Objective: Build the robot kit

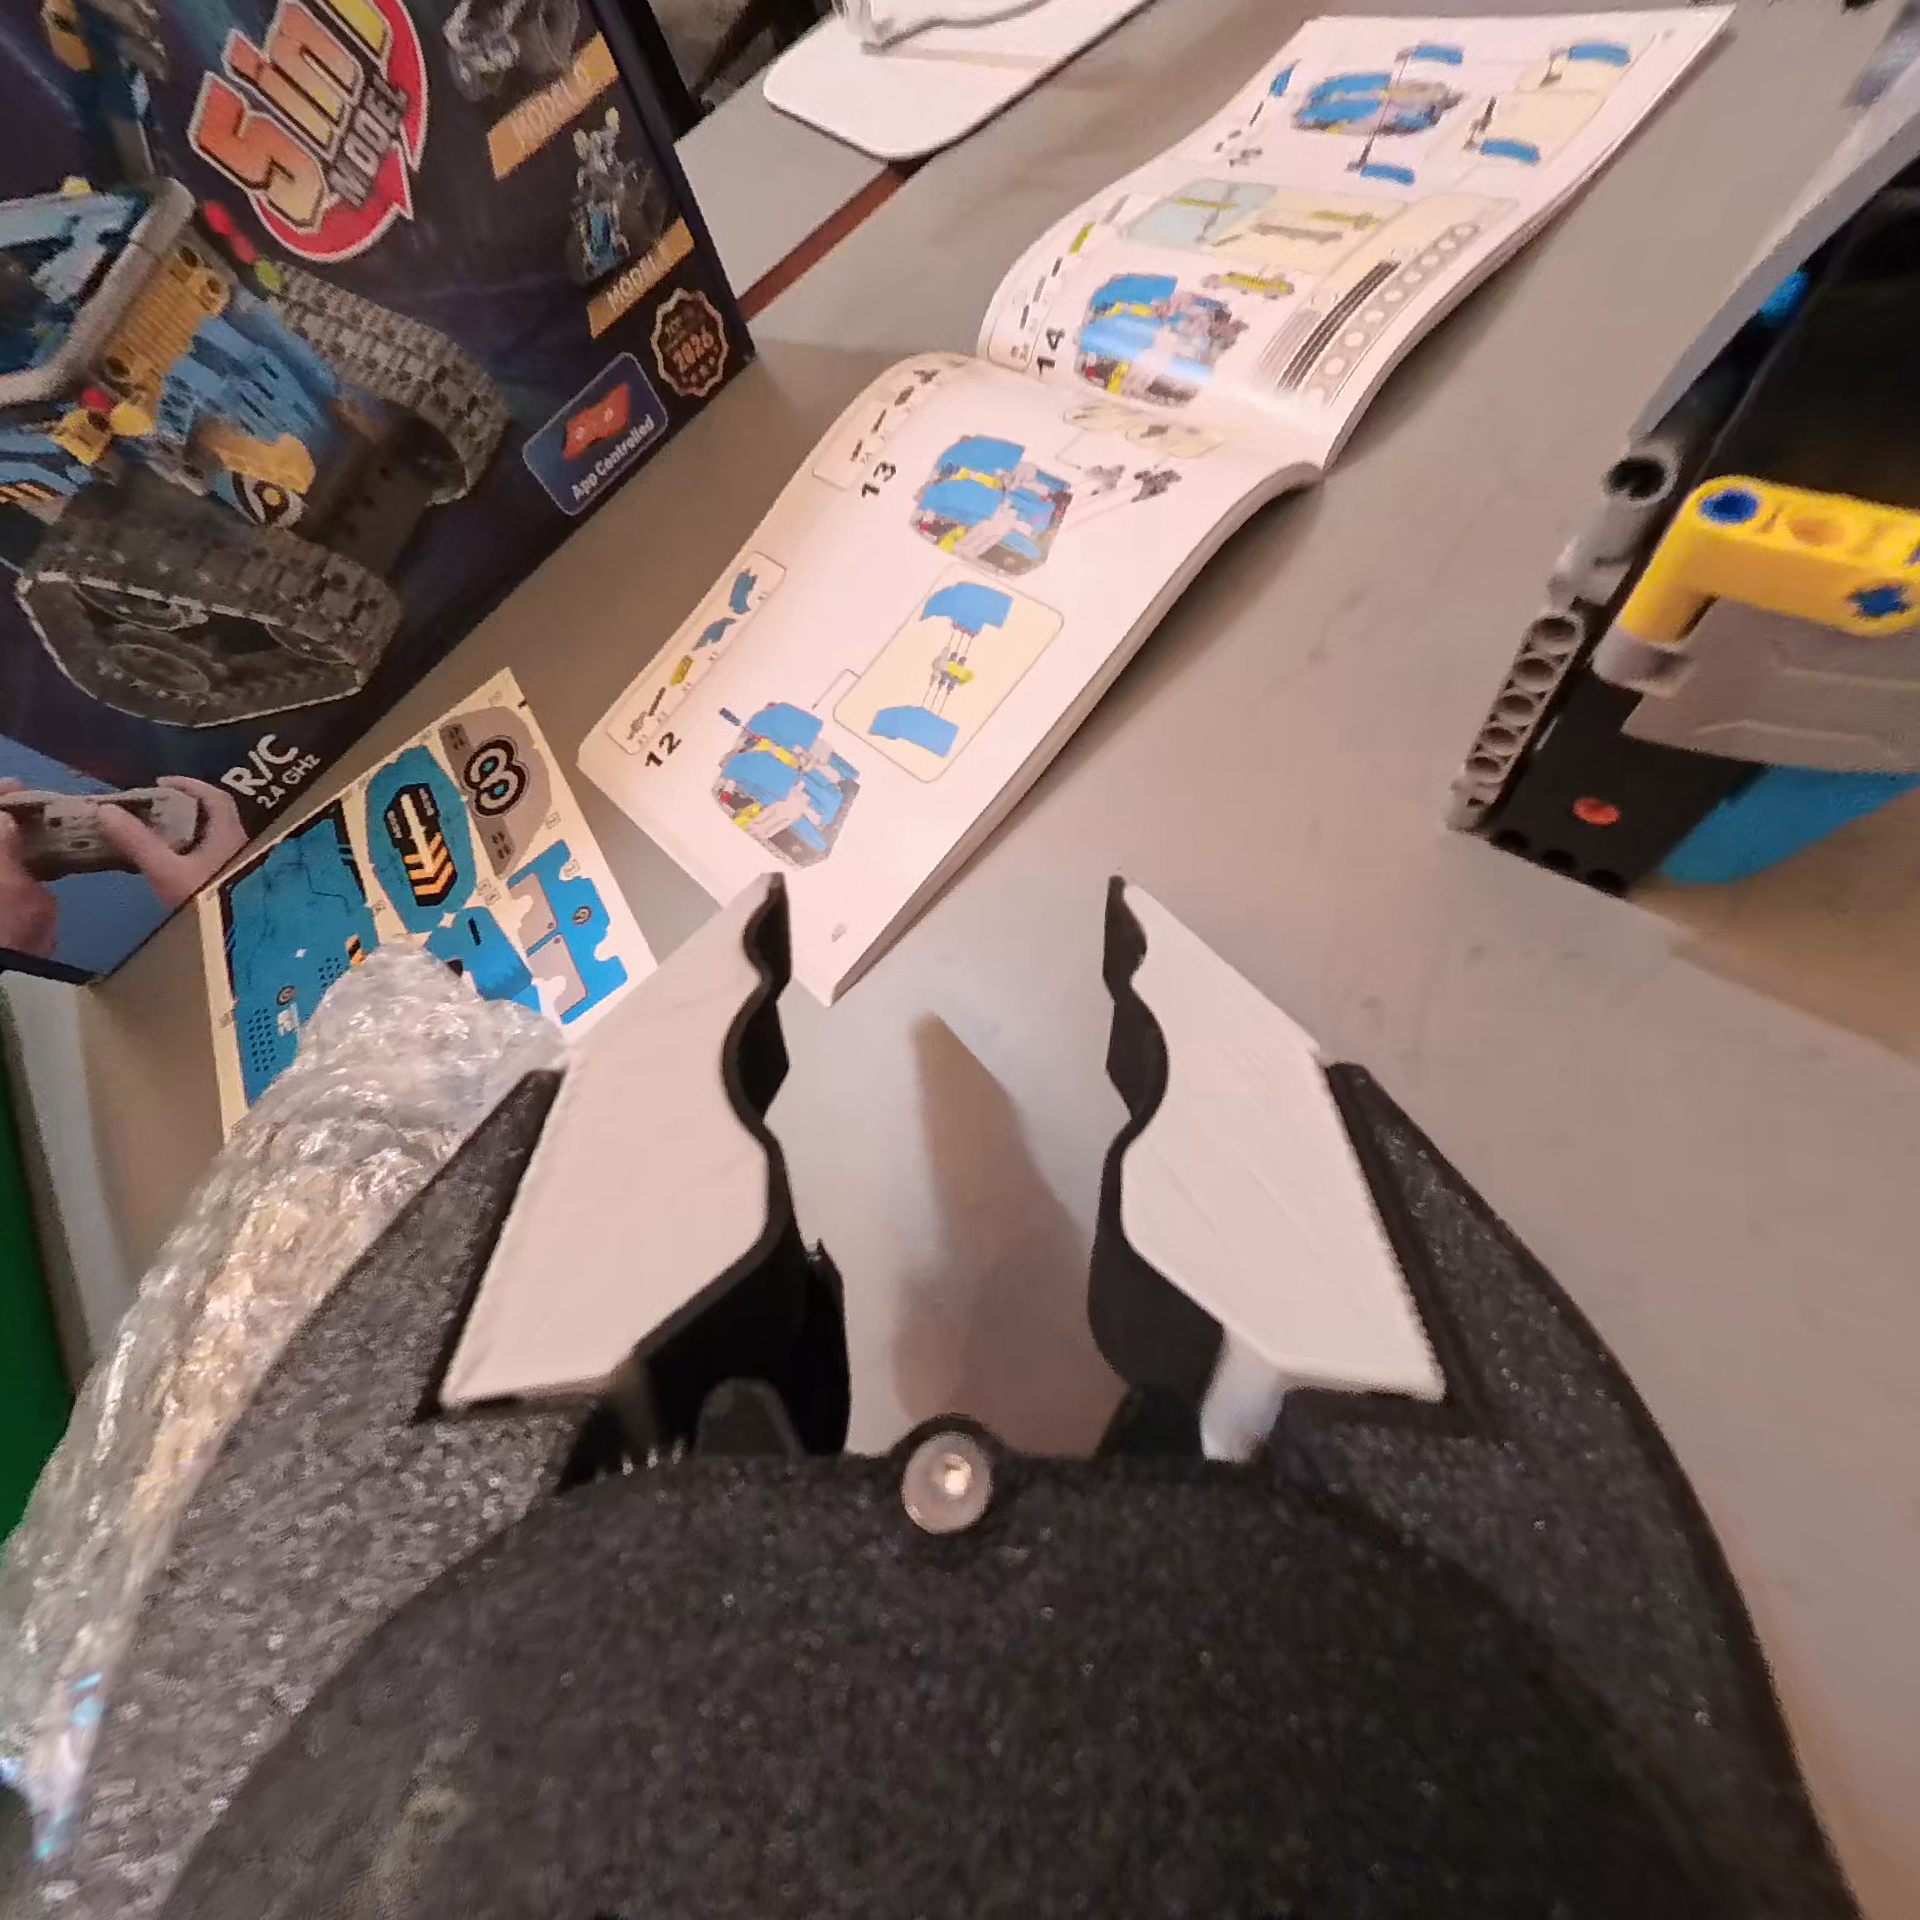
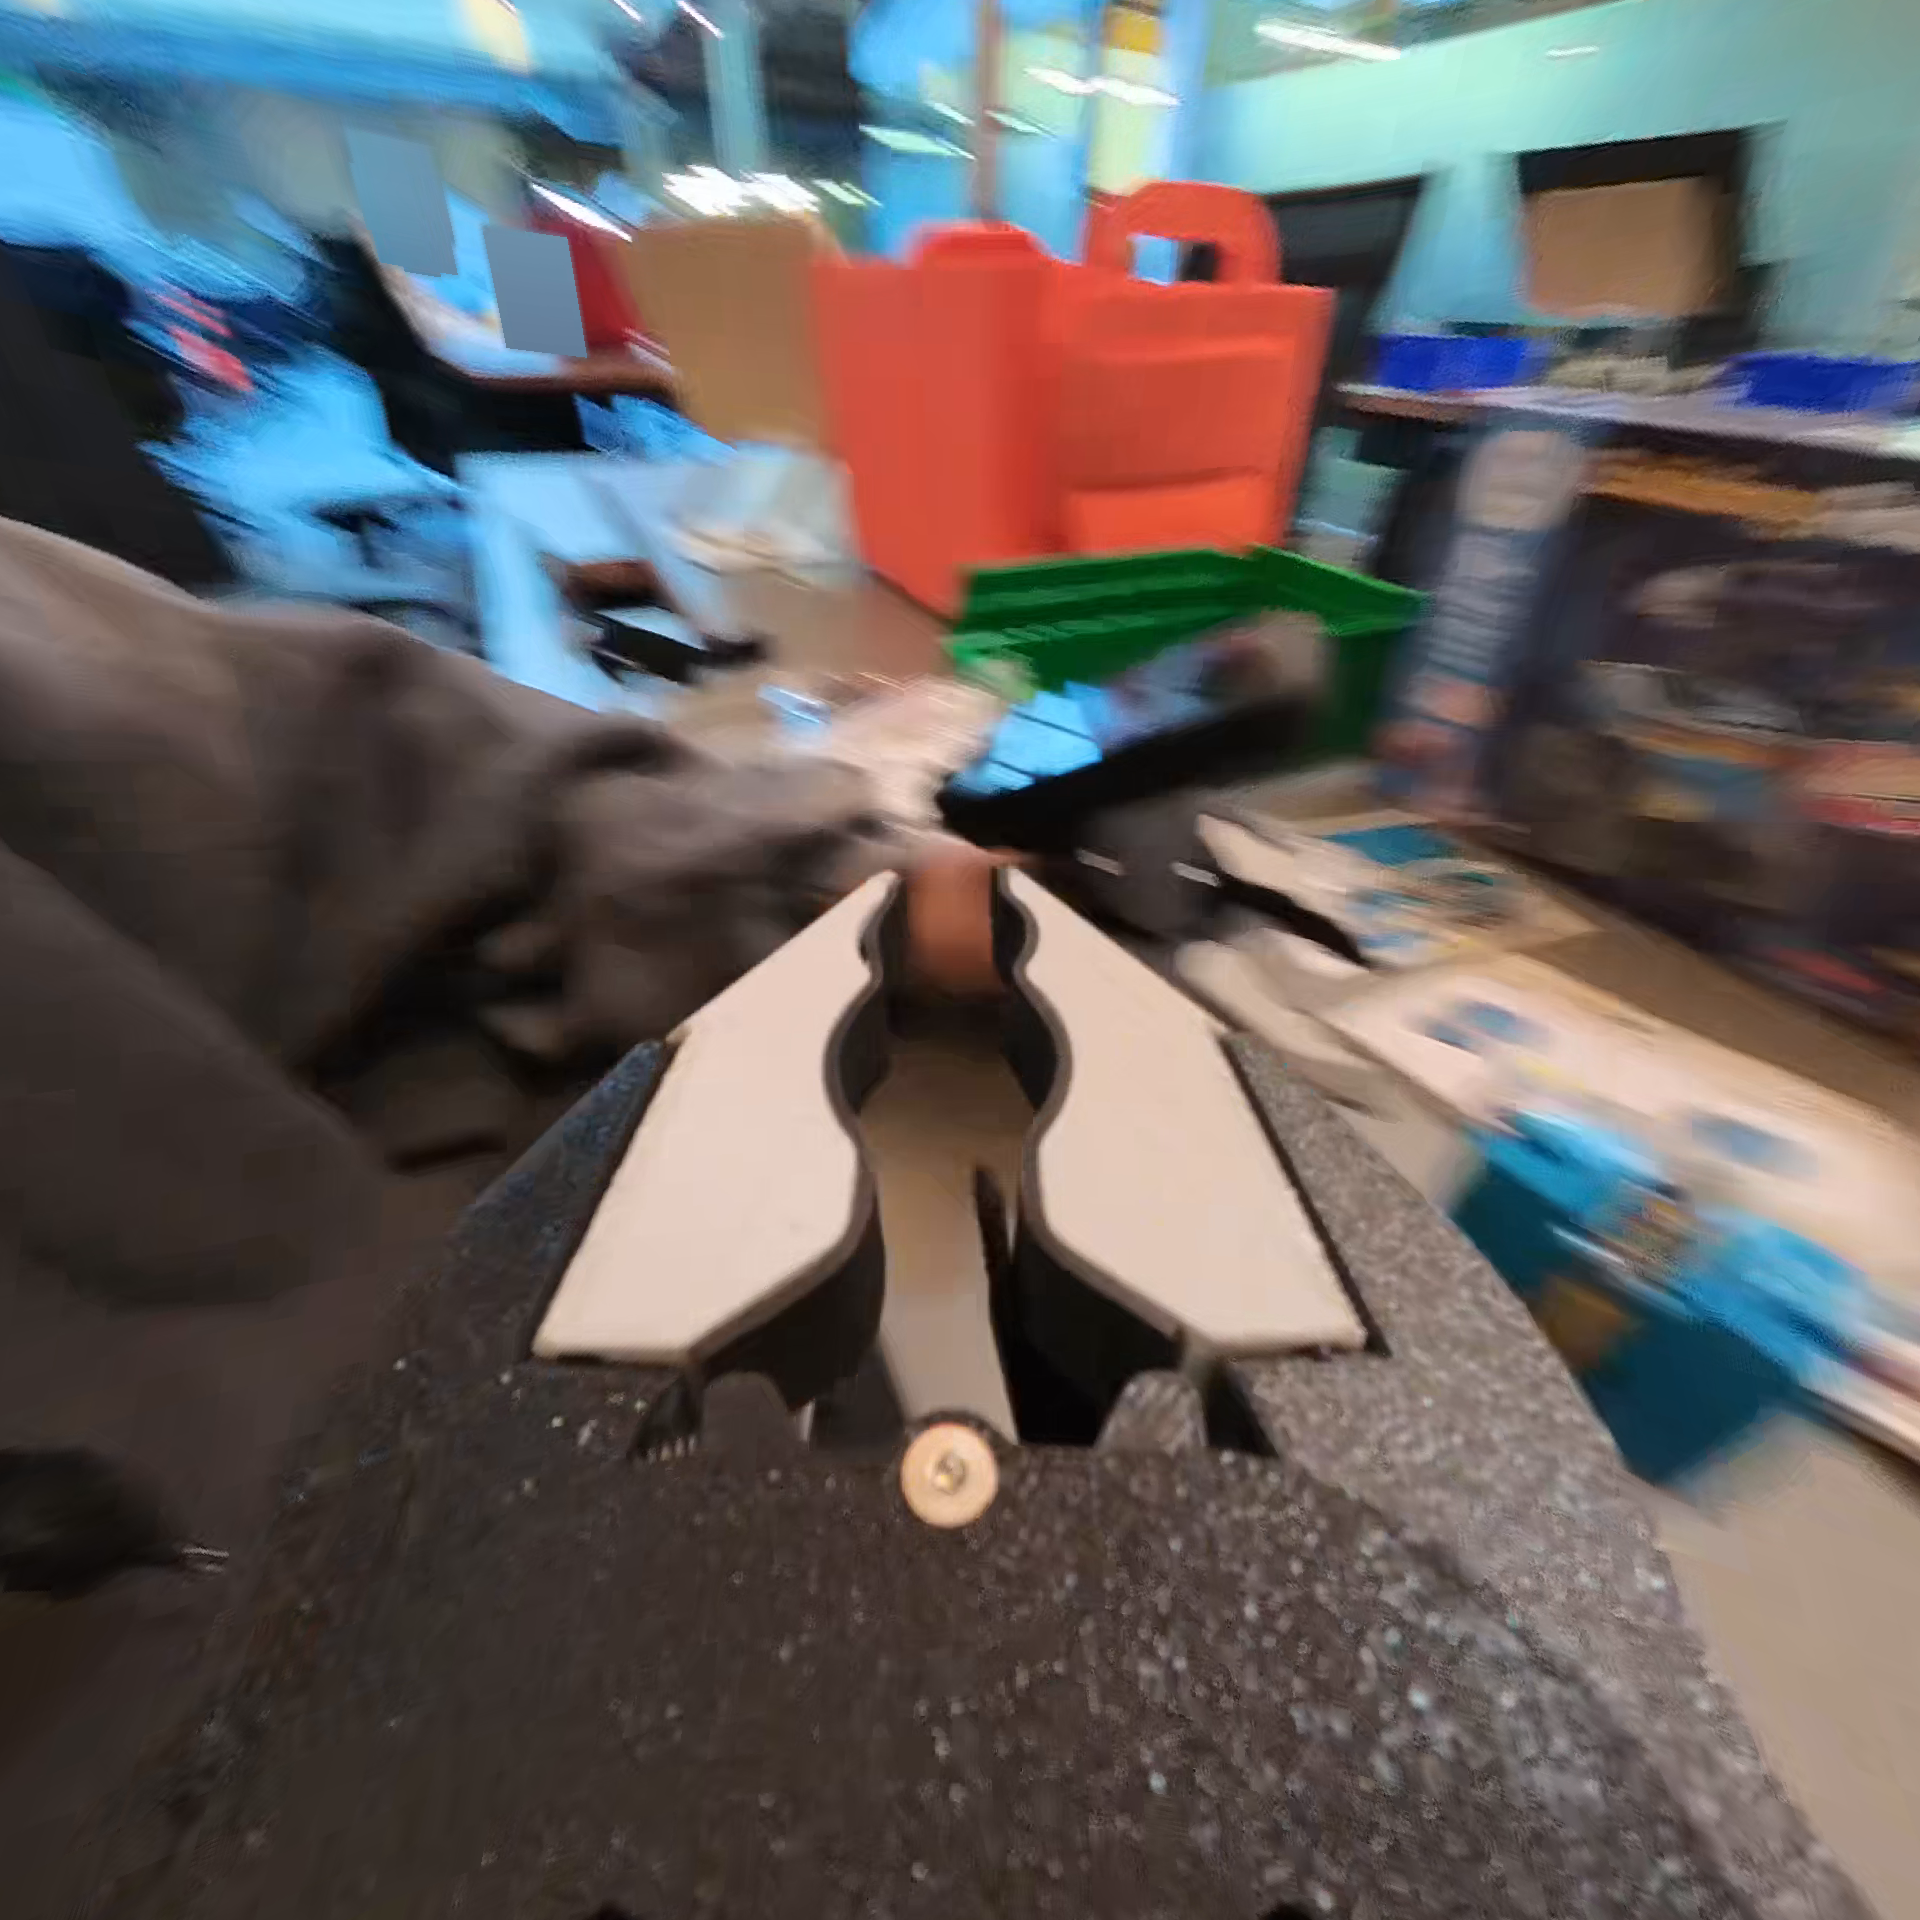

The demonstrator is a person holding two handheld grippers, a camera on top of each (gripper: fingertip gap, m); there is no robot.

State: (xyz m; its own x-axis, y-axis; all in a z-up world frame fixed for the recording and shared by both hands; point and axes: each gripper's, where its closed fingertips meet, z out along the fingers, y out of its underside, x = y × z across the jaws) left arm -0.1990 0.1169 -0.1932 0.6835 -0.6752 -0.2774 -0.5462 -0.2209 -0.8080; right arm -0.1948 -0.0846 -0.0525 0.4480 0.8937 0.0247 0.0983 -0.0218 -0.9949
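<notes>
My left gripper (image 1: 945,883) is open and empty, low over the grey table (image 1: 1351,1039). Its tips are next to the near corner of an open instruction booklet (image 1: 1039,540). A partly built brick model (image 1: 1745,675), black, grey, yellow and blue, stands to the right of it. My right gripper (image 2: 948,883) is empty, its jaws a narrow gap apart; the view is blurred. Beyond its tips are a hand (image 2: 945,935), a grey sleeve (image 2: 312,779) and the other gripper with a dark phone-like device (image 2: 1091,748) on top. The blue model (image 2: 1662,1278) lies to its right.
A dark toy box (image 1: 260,416) stands at the left with a sticker sheet (image 1: 416,883) and bubble wrap (image 1: 312,1143) in front of it. A white pad (image 1: 935,83) lies at the back. An orange bag (image 2: 1070,395) and a green crate (image 2: 1174,613) stand farther off. Some 25 cm of space lies between my two pairs of fingers.
</notes>
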